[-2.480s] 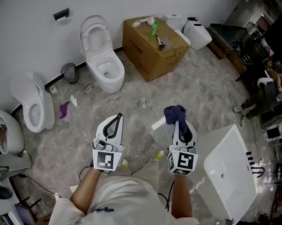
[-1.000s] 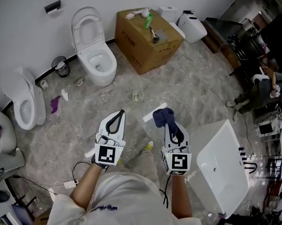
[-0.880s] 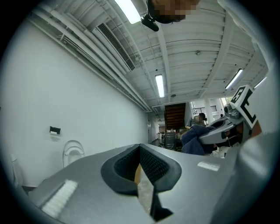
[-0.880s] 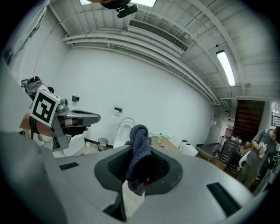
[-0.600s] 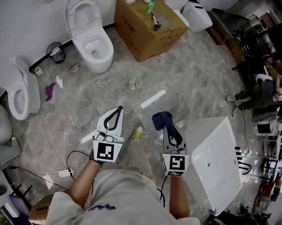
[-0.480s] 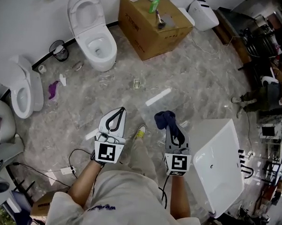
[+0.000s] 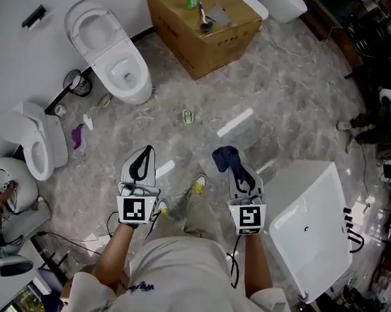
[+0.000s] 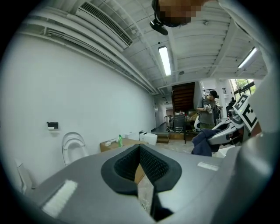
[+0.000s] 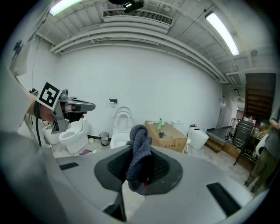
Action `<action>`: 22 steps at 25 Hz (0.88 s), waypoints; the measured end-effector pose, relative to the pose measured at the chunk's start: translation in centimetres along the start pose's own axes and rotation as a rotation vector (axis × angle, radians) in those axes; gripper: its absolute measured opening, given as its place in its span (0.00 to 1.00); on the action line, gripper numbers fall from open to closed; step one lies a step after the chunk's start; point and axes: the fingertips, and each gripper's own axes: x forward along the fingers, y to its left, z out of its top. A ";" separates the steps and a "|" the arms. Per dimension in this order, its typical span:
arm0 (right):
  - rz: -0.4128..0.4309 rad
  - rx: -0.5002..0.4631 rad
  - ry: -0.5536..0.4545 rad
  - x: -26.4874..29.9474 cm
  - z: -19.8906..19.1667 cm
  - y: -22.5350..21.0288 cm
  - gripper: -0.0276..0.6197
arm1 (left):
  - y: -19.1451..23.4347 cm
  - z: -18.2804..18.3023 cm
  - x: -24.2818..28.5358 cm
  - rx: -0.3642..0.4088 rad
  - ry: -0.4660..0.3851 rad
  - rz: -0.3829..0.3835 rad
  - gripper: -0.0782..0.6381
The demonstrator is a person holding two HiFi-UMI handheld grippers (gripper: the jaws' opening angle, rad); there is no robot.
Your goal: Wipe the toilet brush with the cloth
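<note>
Navy cloth, wht toilet, brn box, gry marbled floor.

The person wears a pale short-sleeved T-shirt with dark print and light trousers. The left gripper and right gripper each have a grey-white shell, black ribbed pads and a cube bearing black-and-white square markers. A black cable hangs by the right arm.

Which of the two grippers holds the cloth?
The right gripper, shut on the dark blue cloth; the left gripper is shut with nothing between its jaws.
</note>
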 end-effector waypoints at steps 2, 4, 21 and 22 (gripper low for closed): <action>0.007 0.014 0.015 0.6 -1.0 -3.4 0.15 | -1.7 1.2 1.9 0.012 -0.020 -0.001 0.11; 0.017 0.026 0.026 1.7 -1.6 -6.0 0.15 | -2.9 2.0 3.4 0.009 -0.024 0.004 0.11; 0.100 0.061 0.117 11.1 -3.6 -6.9 0.15 | 0.9 -2.6 6.8 -0.056 0.080 0.094 0.11; 0.096 0.050 0.127 11.4 -3.5 -6.5 0.15 | 1.5 -3.0 6.8 -0.081 0.071 0.091 0.11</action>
